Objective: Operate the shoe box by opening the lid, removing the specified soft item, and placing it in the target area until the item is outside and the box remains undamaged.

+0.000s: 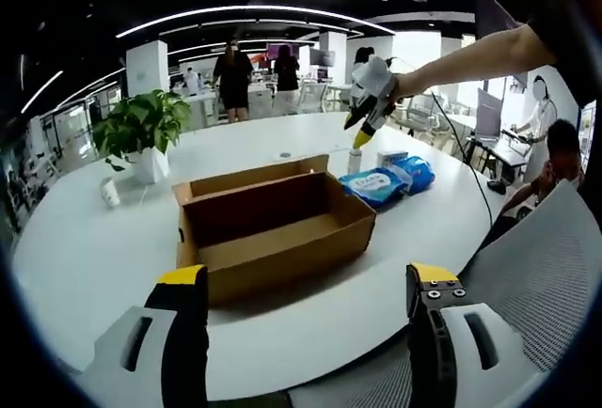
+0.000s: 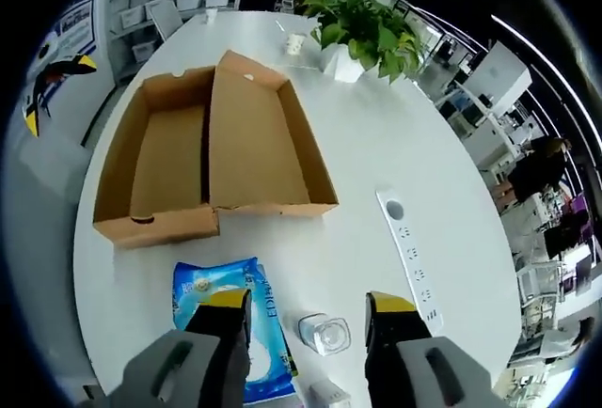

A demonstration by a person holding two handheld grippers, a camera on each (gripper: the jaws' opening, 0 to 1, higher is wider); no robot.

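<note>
box: brown cardboard shoe box [image 2: 207,159] on the round white table [image 2: 376,145], lid hinged back flat, both halves look empty
item: blue-and-white soft plastic wipes pack [image 2: 230,319] lies on the table just beside the box, outside it; also at [image 1: 388,180]
right gripper: right gripper [image 2: 306,319] above the pack, jaws spread, nothing held; seen from the other side at [image 1: 362,126]
left gripper: left gripper [image 1: 306,295] jaws apart, empty, hanging back at the table edge, short of the box
clutter: small clear glass jar [image 2: 324,335] touching or just beside the pack; white power strip [image 2: 412,256] to the right; potted green plant [image 1: 141,131] behind
step: looks like release/retreat; lift straight up, don't snag the pack film or tip the jar
risk: box wall near, keep clear
</note>
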